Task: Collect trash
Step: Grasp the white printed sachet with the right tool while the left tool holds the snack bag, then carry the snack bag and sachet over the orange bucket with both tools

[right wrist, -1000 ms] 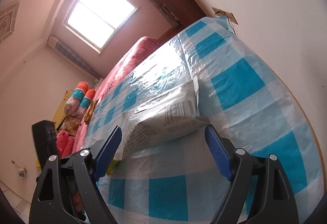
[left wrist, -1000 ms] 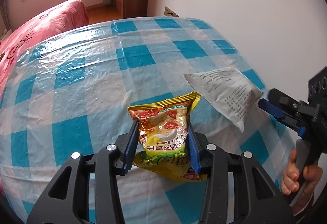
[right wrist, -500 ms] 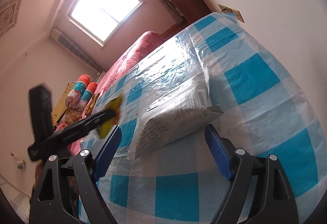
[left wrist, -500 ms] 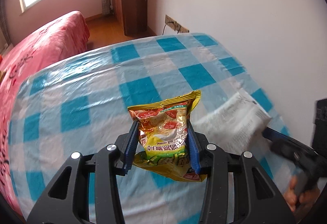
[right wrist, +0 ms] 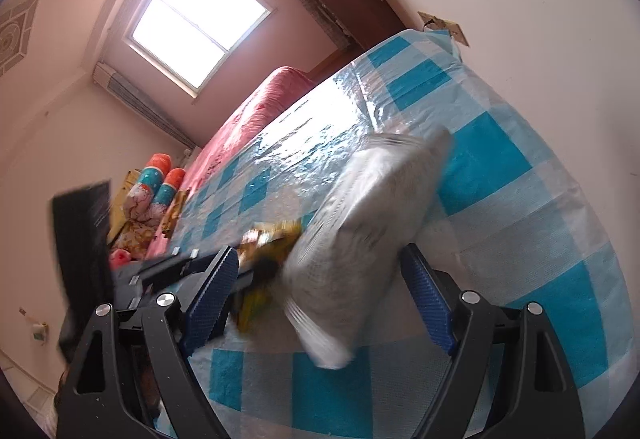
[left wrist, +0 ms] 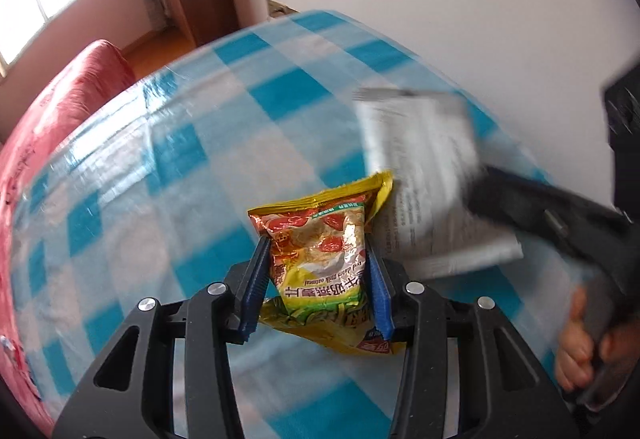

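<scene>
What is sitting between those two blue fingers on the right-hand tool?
In the right wrist view, the white packet lies on the checked tablecloth between the right gripper's open fingers, neither pad pressing it.

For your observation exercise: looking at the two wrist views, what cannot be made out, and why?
- White packet print: motion blur, both views.
- Whether the right gripper pads touch the white packet: blurred; its jaws stand wide.
- Yellow snack bag lower end: left wrist view, hidden behind the left gripper fingers.
- Any trash bin: in neither view.

Both wrist views over checked table (left wrist: 280, 99)
</scene>
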{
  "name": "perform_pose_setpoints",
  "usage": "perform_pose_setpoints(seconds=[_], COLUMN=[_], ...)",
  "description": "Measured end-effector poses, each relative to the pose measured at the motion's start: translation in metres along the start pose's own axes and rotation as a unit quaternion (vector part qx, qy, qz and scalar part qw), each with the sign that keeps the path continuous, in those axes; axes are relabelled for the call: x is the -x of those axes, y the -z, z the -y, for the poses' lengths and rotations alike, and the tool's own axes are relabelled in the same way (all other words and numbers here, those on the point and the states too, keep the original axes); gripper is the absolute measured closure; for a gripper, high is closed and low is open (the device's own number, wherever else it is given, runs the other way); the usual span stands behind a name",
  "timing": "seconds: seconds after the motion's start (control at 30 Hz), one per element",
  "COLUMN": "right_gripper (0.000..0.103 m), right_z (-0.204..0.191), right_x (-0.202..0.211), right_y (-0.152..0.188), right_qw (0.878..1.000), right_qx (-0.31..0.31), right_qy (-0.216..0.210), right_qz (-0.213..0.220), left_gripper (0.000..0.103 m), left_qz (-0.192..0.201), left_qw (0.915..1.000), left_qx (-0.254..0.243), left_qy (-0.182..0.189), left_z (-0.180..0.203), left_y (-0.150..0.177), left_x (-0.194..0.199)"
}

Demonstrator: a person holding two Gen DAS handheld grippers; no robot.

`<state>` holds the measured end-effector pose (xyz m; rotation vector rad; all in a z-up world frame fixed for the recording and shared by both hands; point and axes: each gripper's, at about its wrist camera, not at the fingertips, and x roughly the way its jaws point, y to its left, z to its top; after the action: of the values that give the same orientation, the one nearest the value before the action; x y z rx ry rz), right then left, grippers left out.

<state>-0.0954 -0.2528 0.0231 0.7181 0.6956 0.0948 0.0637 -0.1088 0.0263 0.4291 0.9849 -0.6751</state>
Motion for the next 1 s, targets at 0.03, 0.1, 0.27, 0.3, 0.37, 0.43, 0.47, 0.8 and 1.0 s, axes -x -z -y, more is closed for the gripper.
perform_pose_setpoints(seconds=[0.03, 0.1, 0.27, 0.3, 0.37, 0.43, 0.47, 0.8, 1.0], right_gripper=[0.016, 0.013, 0.013, 0.012, 0.010, 0.008, 0.008, 0.006, 0.019], right_z=[0.001, 0.003, -0.008, -0.011, -0.019, -0.026, -0.030, -0.052, -0.054], right_x=[0.000, 0.001, -0.004, -0.005, -0.010, -0.015, -0.020, -0.045, -0.044], right_y=[-0.001, -0.001, 0.000, 0.001, 0.004, 0.006, 0.007, 0.019, 0.022], right_qw=[1.000, 1.000, 0.998, 0.996, 0.992, 0.988, 0.984, 0.953, 0.946], right_qx=[0.002, 0.000, 0.054, 0.068, 0.097, 0.119, 0.132, 0.217, 0.231], right_qy=[0.005, 0.004, 0.038, 0.049, 0.074, 0.097, 0.111, 0.201, 0.219], right_qz=[-0.001, -0.003, -0.019, -0.021, -0.025, -0.029, -0.034, -0.069, -0.065], left_gripper=[0.057, 0.057, 0.057, 0.057, 0.057, 0.057, 0.057, 0.057, 0.057], left_qz=[-0.001, 0.000, 0.000, 0.002, 0.007, 0.016, 0.020, 0.030, 0.032], left_qw=[0.9999, 0.9995, 0.9978, 0.9972, 0.9947, 0.9908, 0.9899, 0.9842, 0.9825], left_qx=[0.005, 0.015, 0.049, 0.061, 0.096, 0.132, 0.139, 0.174, 0.183], left_qy=[0.011, 0.027, 0.045, 0.043, 0.036, 0.027, 0.022, -0.006, -0.008], left_z=[0.005, 0.011, 0.017, 0.014, 0.003, -0.009, -0.011, -0.009, -0.009], left_y=[0.008, 0.018, 0.043, 0.048, 0.060, 0.073, 0.078, 0.126, 0.138], left_x=[0.004, 0.008, 0.023, 0.026, 0.033, 0.042, 0.045, 0.078, 0.090])
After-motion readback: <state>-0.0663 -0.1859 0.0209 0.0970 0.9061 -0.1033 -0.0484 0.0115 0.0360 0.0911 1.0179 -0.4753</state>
